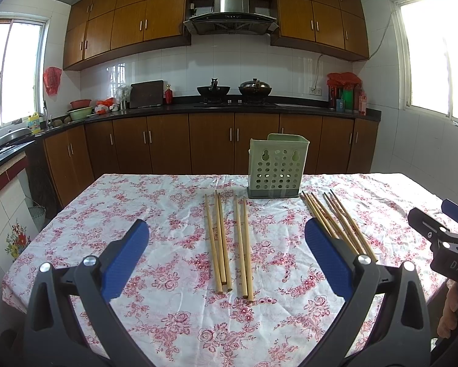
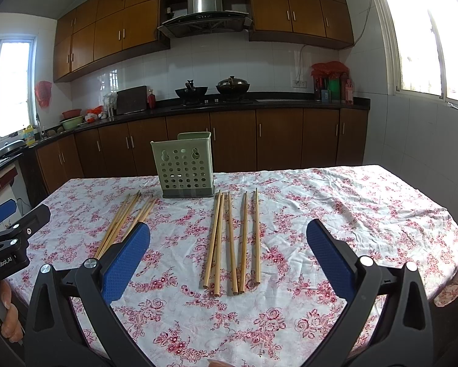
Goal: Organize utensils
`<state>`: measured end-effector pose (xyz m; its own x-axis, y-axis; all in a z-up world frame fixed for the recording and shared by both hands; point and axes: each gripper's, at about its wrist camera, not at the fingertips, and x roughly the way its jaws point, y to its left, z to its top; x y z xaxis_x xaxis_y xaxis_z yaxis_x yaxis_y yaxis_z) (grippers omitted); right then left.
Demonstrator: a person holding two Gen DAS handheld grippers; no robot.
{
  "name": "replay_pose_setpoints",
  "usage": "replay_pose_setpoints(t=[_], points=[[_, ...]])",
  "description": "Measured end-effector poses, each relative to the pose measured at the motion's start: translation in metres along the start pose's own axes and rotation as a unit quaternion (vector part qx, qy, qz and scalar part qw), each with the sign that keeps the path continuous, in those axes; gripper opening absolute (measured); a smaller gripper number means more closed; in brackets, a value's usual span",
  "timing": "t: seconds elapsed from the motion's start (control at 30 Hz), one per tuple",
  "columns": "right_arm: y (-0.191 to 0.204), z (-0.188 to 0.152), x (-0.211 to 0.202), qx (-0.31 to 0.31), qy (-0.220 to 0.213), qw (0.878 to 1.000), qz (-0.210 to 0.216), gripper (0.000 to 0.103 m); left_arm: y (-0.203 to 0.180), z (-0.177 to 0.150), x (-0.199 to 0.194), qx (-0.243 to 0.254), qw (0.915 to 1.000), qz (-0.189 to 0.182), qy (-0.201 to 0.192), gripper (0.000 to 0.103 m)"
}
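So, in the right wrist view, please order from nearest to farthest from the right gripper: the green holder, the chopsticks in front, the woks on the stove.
From the right gripper:
1. Chopsticks, between its fingers.
2. Green holder, back left on the table.
3. Woks, on the far counter.

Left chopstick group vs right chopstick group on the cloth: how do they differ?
The left group lies straight in front of the left gripper, in a cluster of three and a pair; the right group lies in front of the right gripper, sticks fanned slightly apart. The left group sits left of the green holder, the right group to its right. Both: five wooden sticks, flat, ungrasped.
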<state>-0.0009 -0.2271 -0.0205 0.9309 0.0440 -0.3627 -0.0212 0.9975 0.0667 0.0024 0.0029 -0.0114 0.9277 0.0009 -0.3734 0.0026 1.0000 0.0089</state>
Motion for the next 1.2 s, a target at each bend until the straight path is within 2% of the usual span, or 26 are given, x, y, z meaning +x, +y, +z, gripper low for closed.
replay_pose_setpoints(t=[1.2], points=[[-0.0009,0.0002,0.0005,0.001,0.000,1.000,-0.001,0.101,-0.0013,-0.0001,0.0011,0.000,1.0000,0.000,0.002,0.099]])
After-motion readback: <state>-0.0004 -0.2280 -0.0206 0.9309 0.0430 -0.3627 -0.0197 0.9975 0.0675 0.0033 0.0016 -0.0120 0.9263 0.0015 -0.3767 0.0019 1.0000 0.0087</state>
